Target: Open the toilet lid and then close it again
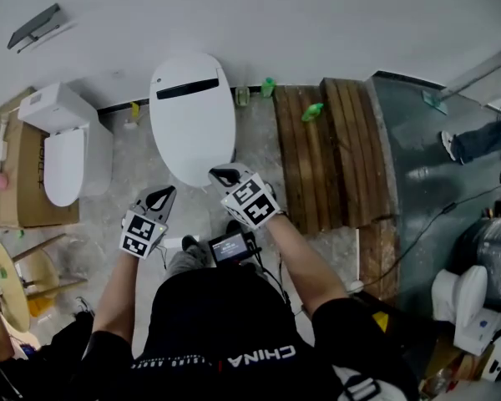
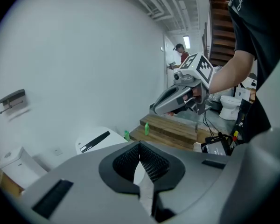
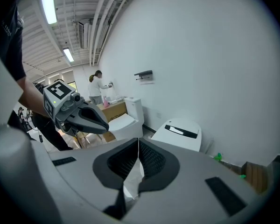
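Hovering before a closed lid, no step done

Left gripper (image 1: 162, 195), jaws pinched together and empty, sits short of the glossy white oval toilet lid (image 1: 192, 111), which lies flat. Right gripper (image 1: 220, 174), likewise closed and empty, is near its front edge. Opening and closing both remain.

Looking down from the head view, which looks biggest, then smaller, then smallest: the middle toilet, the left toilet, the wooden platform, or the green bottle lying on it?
1. wooden platform
2. middle toilet and left toilet: they look about alike, so I won't rank them
3. green bottle, much the smallest
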Available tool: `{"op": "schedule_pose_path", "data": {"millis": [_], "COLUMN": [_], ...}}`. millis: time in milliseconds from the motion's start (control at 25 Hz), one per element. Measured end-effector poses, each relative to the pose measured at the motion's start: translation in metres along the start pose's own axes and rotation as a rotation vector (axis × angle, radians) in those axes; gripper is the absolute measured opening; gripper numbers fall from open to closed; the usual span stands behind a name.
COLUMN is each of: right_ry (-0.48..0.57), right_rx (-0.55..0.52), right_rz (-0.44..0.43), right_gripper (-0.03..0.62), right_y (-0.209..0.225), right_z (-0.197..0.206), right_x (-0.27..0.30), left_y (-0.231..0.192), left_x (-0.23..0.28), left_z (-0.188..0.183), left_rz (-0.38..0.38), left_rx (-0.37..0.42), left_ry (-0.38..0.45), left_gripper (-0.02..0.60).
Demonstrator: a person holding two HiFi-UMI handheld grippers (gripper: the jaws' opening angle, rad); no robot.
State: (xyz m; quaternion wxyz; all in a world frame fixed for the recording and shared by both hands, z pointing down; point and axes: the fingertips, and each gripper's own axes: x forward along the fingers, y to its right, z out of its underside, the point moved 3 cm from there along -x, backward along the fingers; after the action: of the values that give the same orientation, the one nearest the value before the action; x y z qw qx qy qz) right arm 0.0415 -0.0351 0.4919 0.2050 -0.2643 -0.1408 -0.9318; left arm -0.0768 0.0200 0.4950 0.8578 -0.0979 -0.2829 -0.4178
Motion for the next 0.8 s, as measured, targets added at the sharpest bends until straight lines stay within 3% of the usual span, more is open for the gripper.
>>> {"op": "schedule_pose_path", "data": {"millis": [320,800], "right_ry": [0.006,-0.003], "right_rx": [0.023,0.02], "right_rz": [0.057,0.105], "right_gripper": [0.015,0.015], "right_y": [-0.014,-0.022], "right_z": [-0.017,-0.034], "right_x": [0.02,0.036], "left_y": [-0.021,-0.051], "left_x": [-0.007,-0.014], "left_z": [0.003,0.008], "left_rz": [0.06,0.085], "left_rx": [0.04,0.069], "left_ry": [0.028,0.049], "left_gripper": [0.009,0.009]}}
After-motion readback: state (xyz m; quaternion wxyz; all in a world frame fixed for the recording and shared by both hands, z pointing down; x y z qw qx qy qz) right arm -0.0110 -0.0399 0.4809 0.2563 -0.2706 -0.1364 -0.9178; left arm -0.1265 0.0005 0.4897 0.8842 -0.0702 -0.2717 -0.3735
